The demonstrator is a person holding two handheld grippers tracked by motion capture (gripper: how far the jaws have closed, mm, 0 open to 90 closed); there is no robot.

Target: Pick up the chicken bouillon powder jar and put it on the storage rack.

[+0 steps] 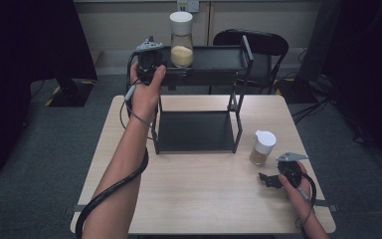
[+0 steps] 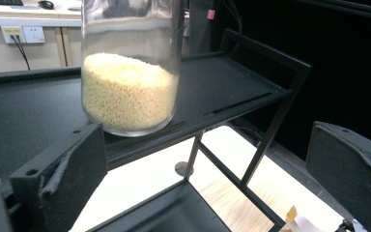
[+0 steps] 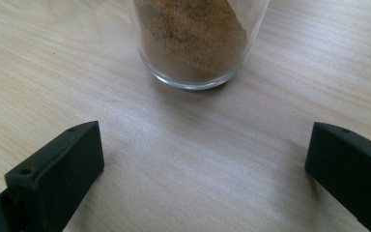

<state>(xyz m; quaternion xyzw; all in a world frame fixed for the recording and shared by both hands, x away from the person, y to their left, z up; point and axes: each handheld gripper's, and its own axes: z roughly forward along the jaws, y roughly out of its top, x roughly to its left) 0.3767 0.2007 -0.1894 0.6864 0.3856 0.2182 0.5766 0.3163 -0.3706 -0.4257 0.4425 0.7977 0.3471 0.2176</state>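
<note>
My left gripper (image 1: 165,67) stands wide open beside the yellow-grain jar (image 1: 181,40) on the rack's (image 1: 238,64) top shelf, holding nothing, while my right gripper (image 1: 270,180), equally agape and empty, faces the brown-spice jar (image 1: 262,148) on the tabletop (image 1: 204,199) right of the rack, lined up to grasp it.

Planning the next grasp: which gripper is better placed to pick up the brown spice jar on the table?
Right. The right gripper sits just short of the brown jar, jaws open and aimed at its base. The left gripper is up at the rack's top shelf, beside the yellow jar.
</note>
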